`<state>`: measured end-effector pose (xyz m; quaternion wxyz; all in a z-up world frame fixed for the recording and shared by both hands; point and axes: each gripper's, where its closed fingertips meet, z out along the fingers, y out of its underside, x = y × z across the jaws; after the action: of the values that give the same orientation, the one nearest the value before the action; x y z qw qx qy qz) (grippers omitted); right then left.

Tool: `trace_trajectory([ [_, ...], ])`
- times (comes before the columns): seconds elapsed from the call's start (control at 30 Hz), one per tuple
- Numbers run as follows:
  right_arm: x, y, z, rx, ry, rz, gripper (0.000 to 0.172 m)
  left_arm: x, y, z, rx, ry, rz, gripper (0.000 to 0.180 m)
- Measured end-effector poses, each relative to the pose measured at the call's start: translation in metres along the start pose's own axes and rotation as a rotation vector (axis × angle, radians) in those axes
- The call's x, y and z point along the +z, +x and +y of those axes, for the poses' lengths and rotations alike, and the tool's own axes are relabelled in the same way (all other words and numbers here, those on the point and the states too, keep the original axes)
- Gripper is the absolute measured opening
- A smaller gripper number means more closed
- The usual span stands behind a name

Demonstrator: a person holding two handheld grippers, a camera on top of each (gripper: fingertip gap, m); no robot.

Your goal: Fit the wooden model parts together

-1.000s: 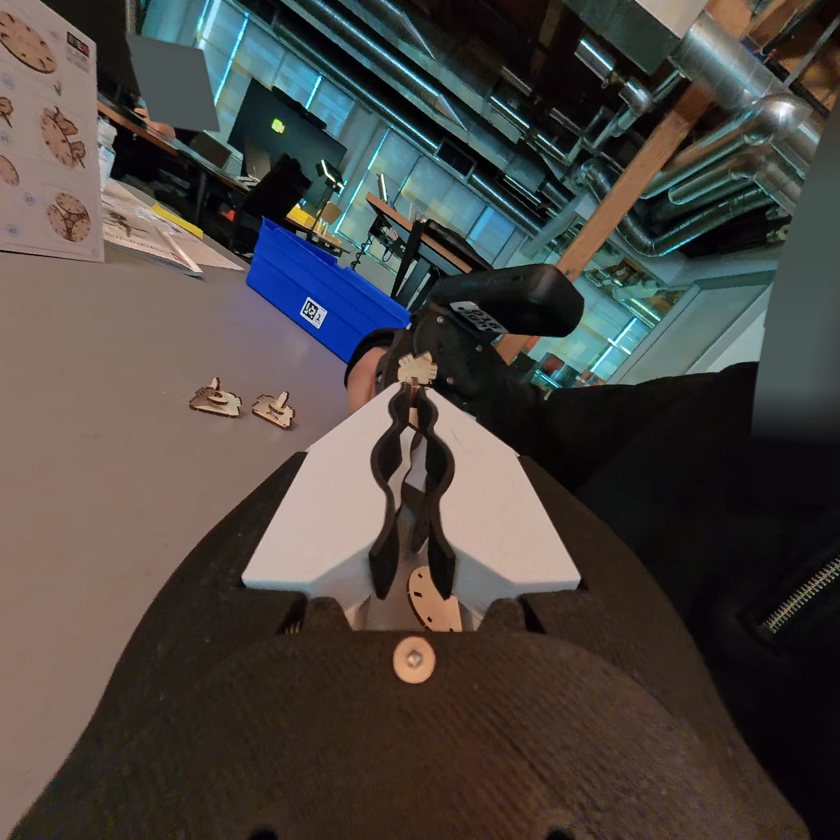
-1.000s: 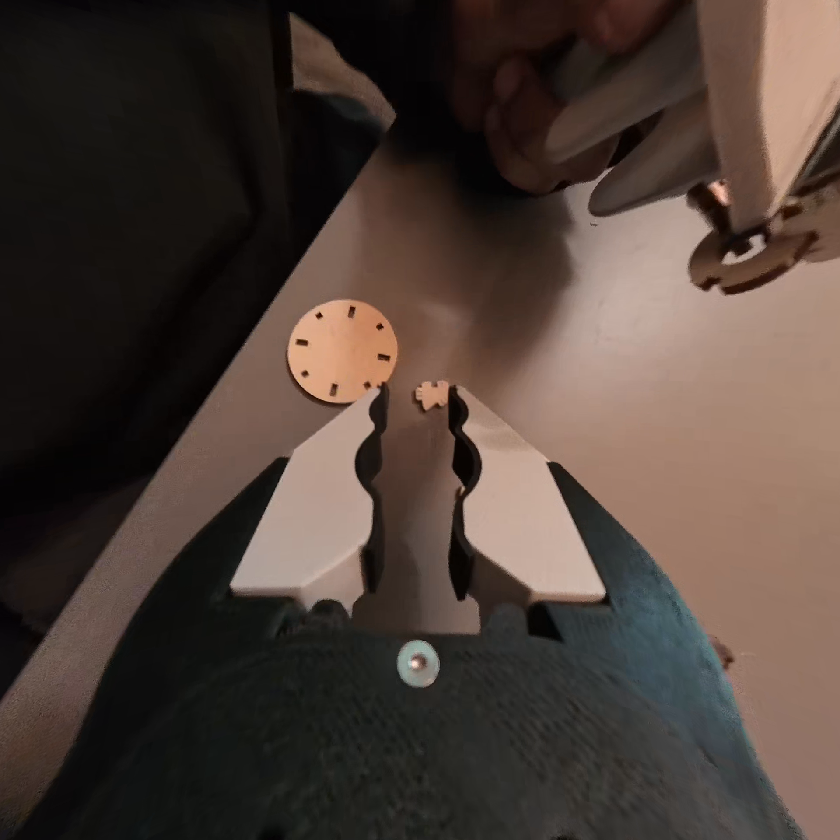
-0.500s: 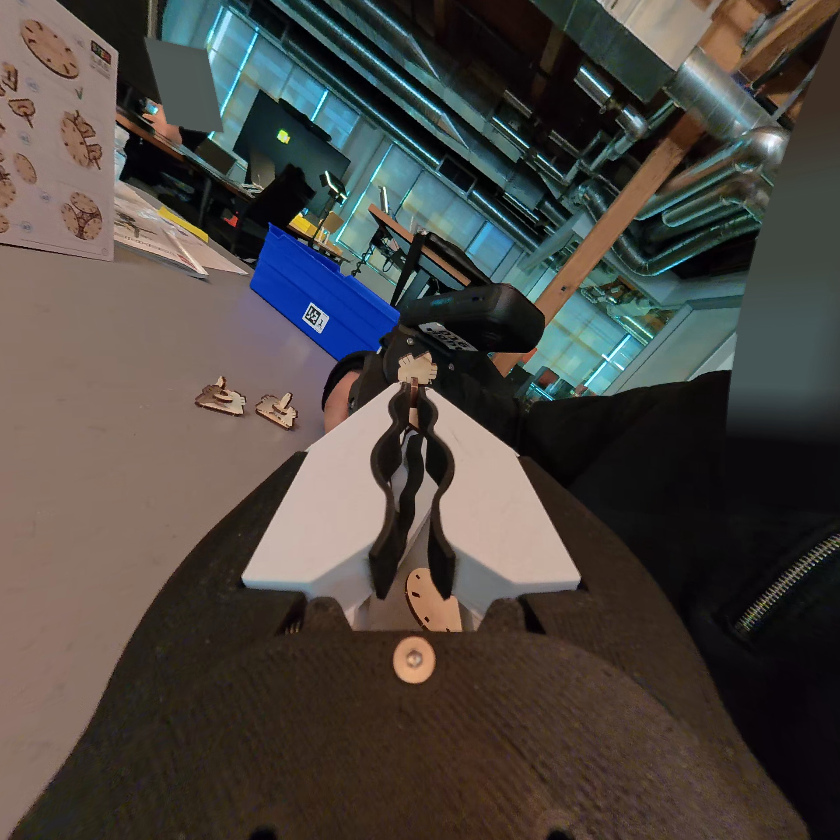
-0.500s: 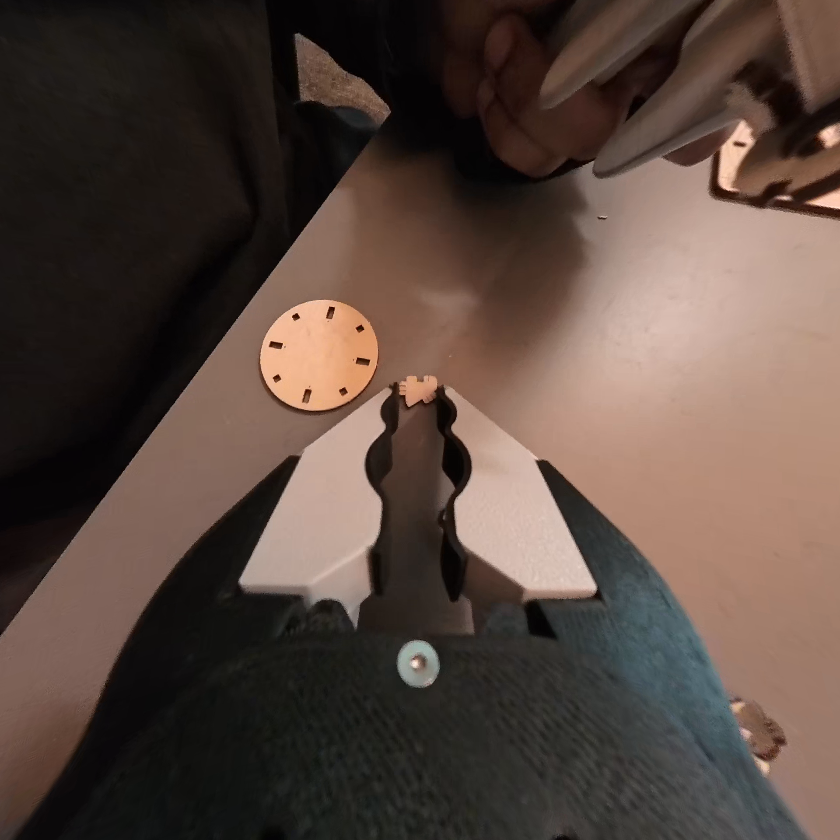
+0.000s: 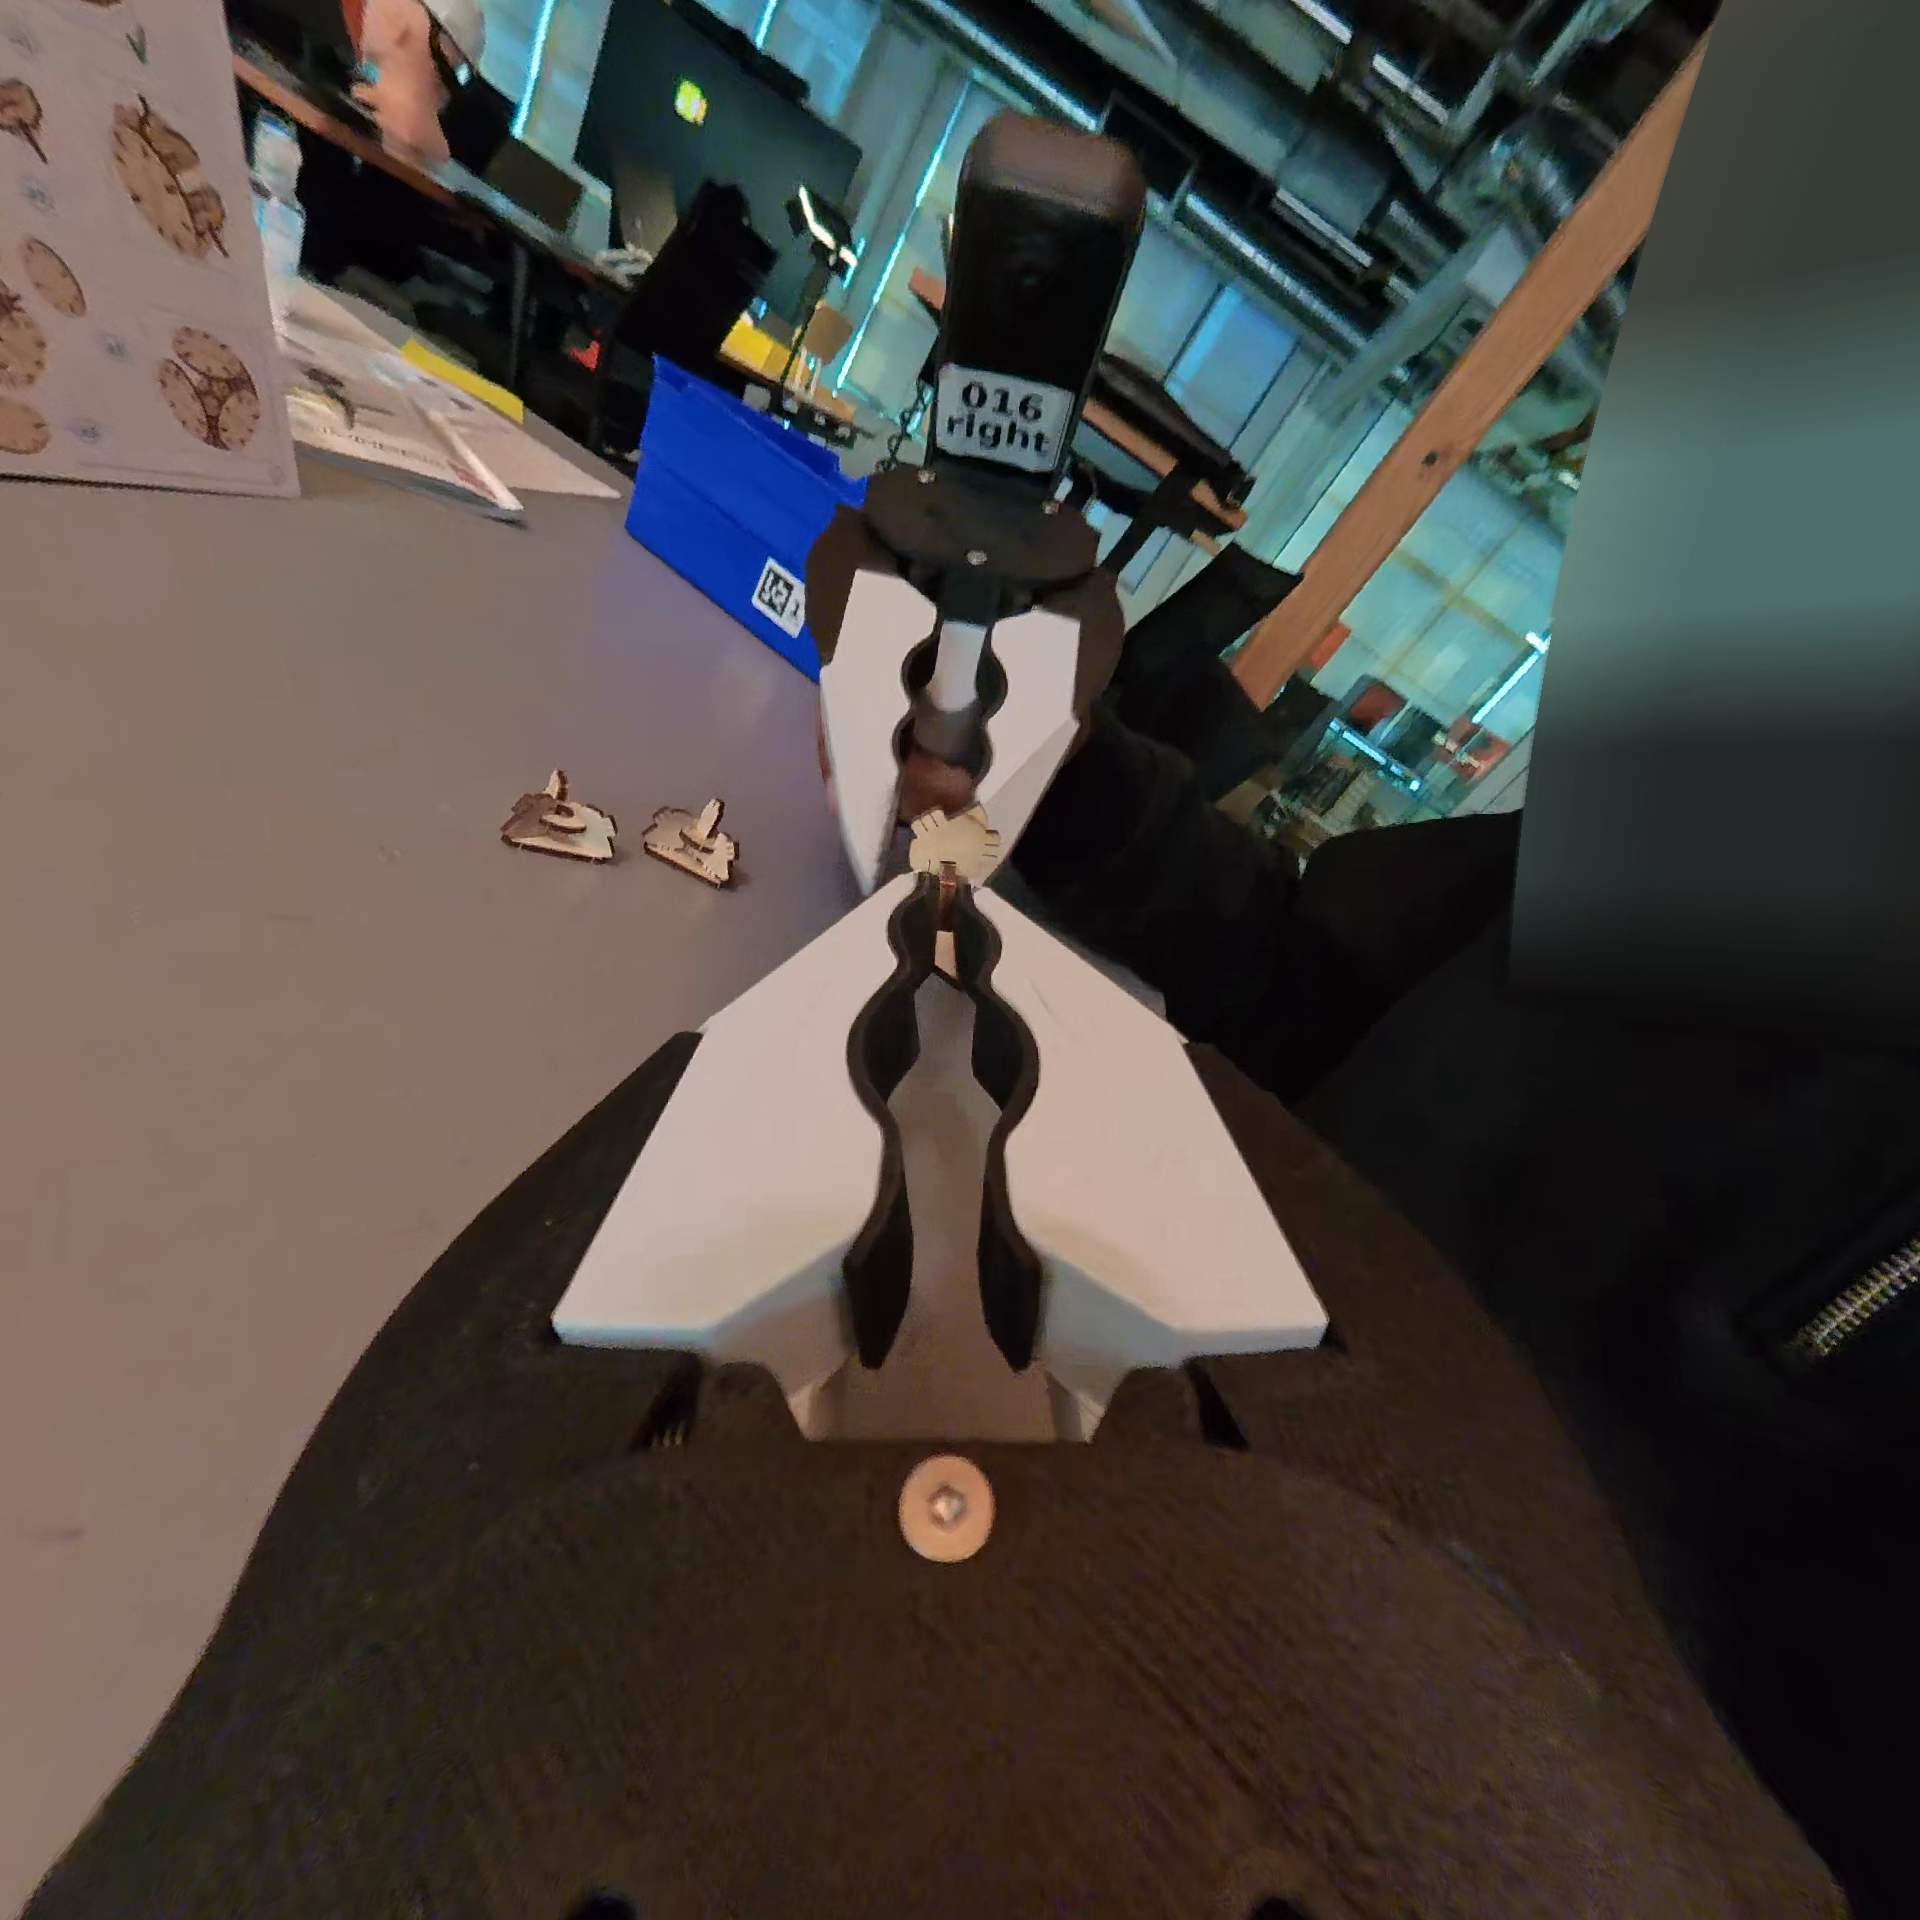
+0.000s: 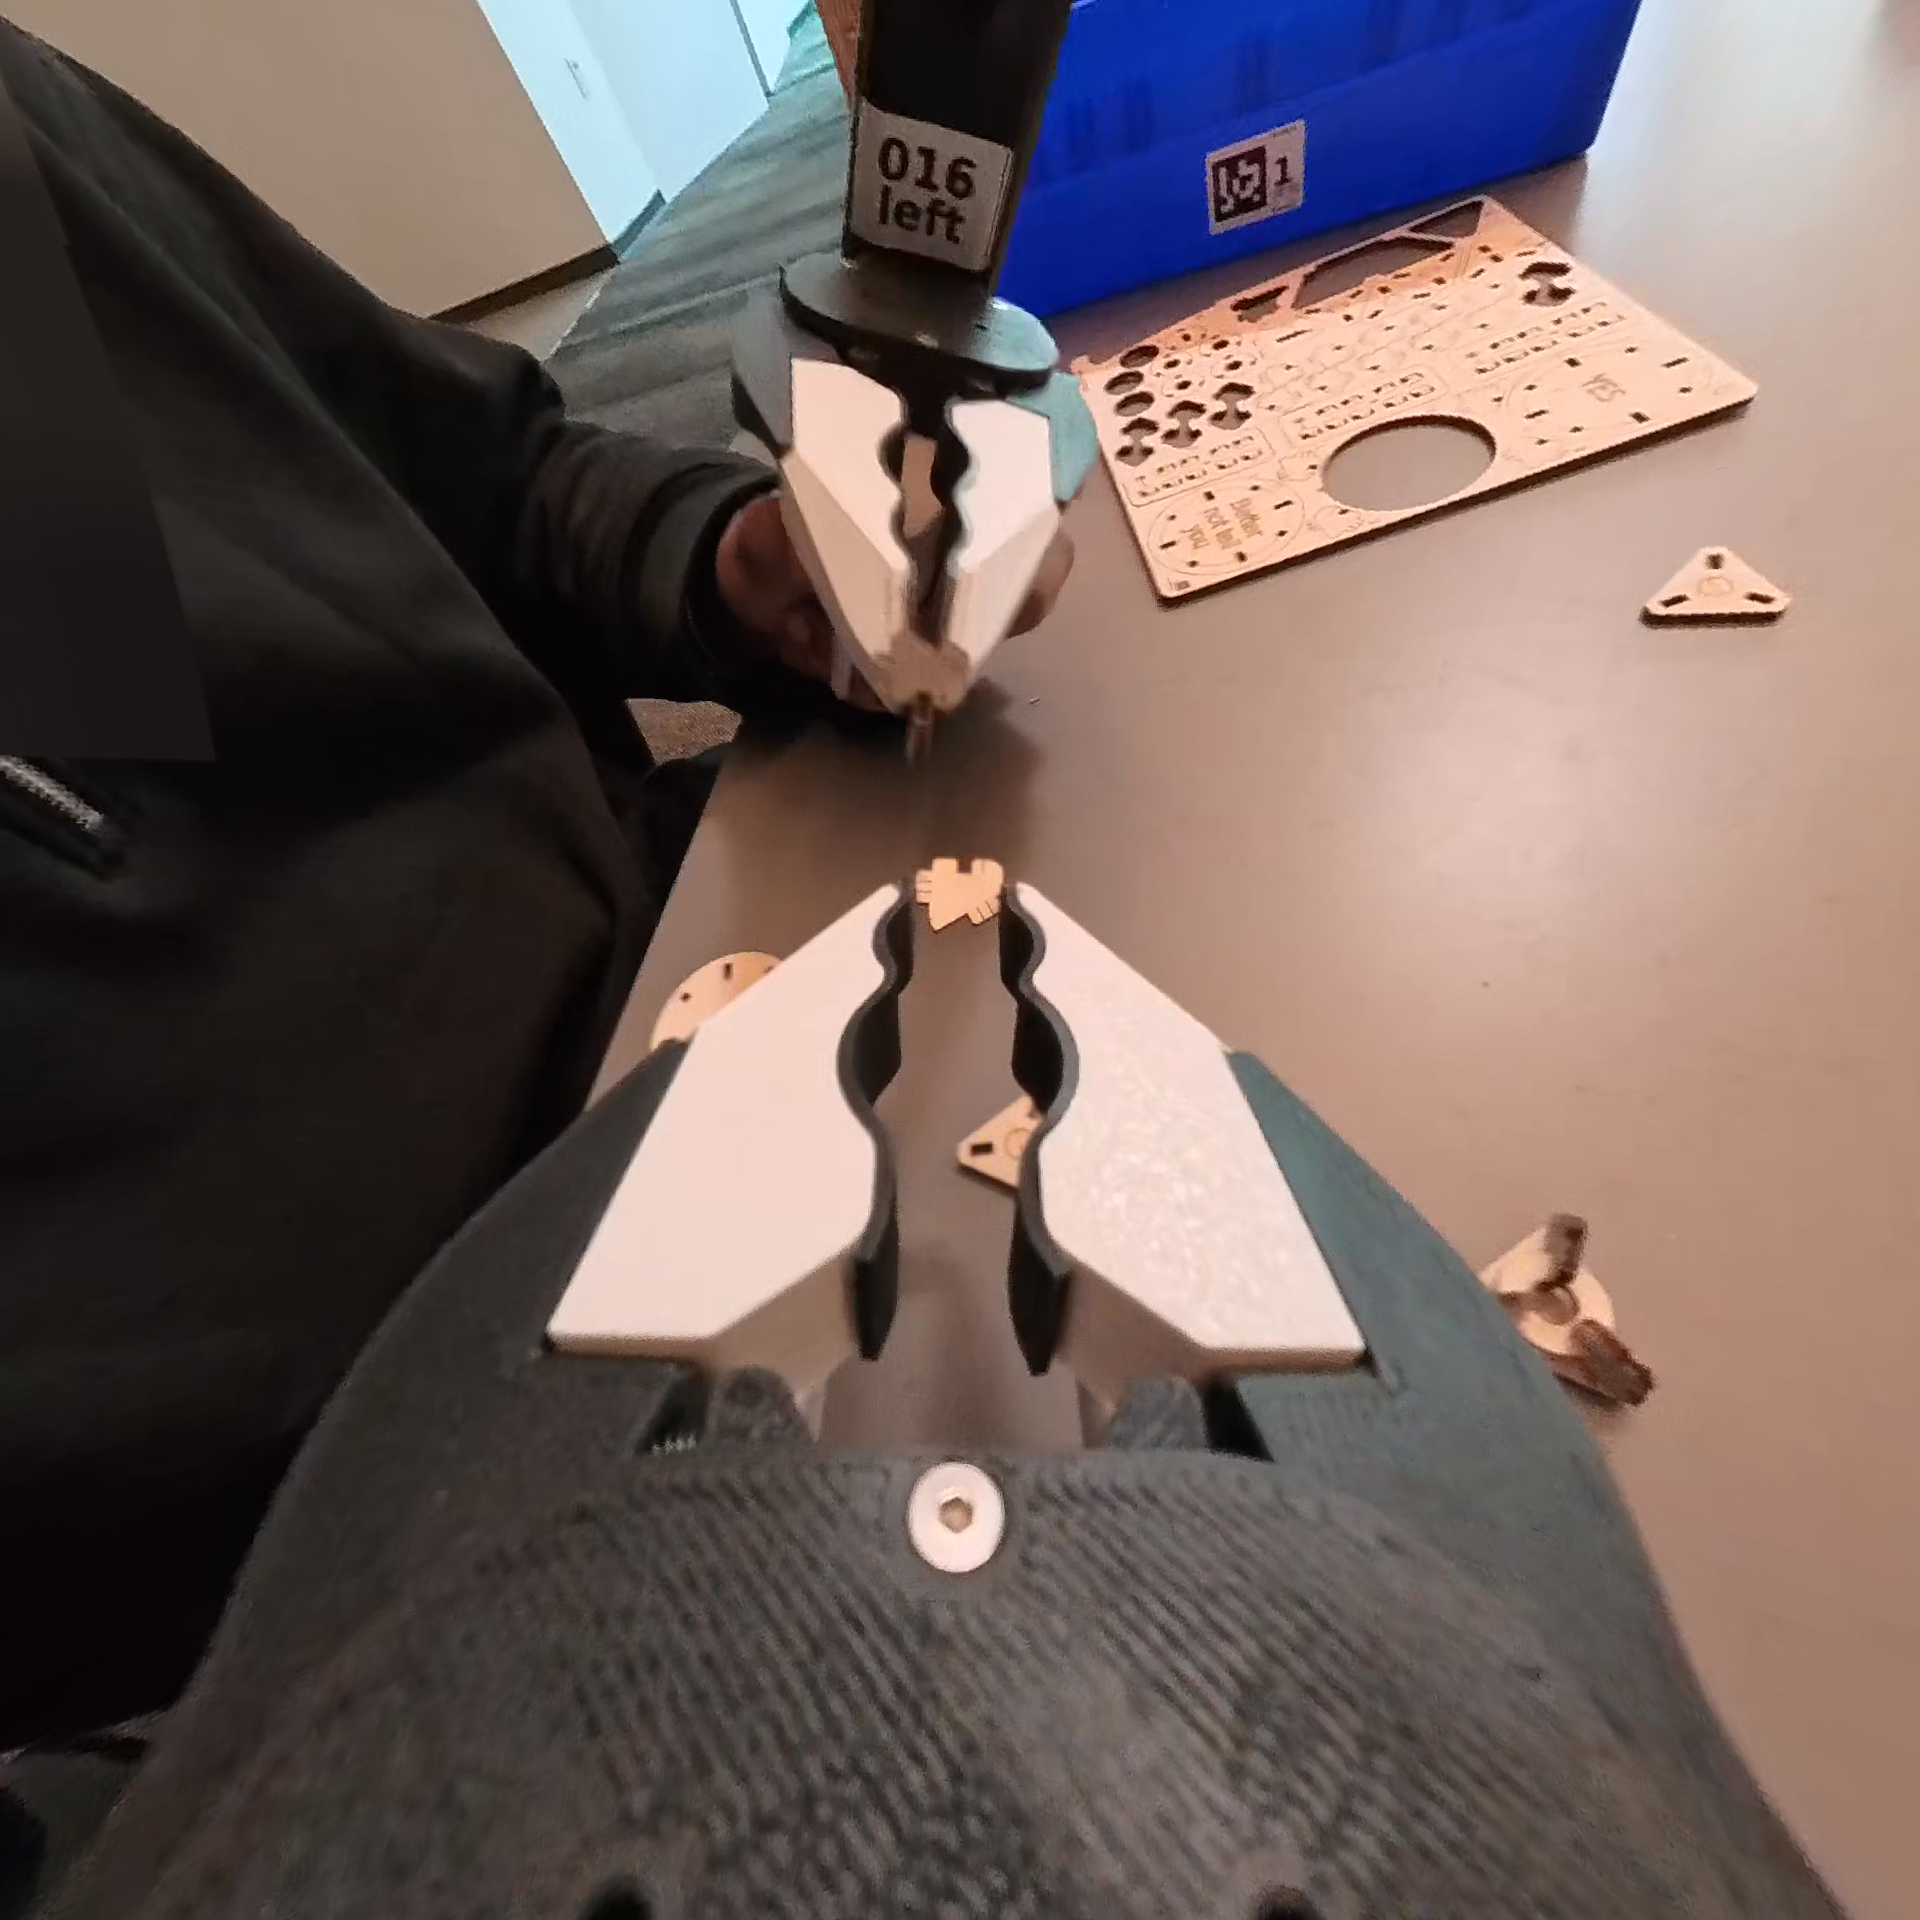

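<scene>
Between the right gripper's [image 6: 958,902] pressing fingertips sits a small notched wooden piece [image 6: 958,894], flat face upward; the left gripper [image 5: 943,883] pinches an upright wooden assembly [image 5: 948,844].

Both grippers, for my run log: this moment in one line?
left gripper: shut on wooden assembly | right gripper: shut on small wooden piece | grey table
</scene>
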<state>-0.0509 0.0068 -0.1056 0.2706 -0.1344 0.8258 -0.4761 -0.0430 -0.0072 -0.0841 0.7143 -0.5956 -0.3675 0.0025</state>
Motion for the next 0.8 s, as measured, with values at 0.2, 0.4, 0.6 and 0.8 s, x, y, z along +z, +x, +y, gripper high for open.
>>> trace_trajectory([
  [0.2,0.004,-0.008,-0.001,0.101,0.004,-0.069,0.014,0.003,0.0,0.004,0.01,-0.027,-0.008,0.0],
  [0.4,0.006,-0.009,-0.014,0.234,0.116,-0.156,0.014,-0.001,0.0,-0.003,-0.002,0.02,-0.001,0.001],
  [0.6,0.01,-0.006,-0.021,0.277,0.172,-0.161,0.014,-0.003,0.001,-0.006,-0.026,0.04,0.016,0.001],
  [0.8,0.01,-0.007,-0.023,0.293,0.192,-0.171,0.014,-0.003,0.002,-0.007,-0.033,0.048,0.024,0.001],
])
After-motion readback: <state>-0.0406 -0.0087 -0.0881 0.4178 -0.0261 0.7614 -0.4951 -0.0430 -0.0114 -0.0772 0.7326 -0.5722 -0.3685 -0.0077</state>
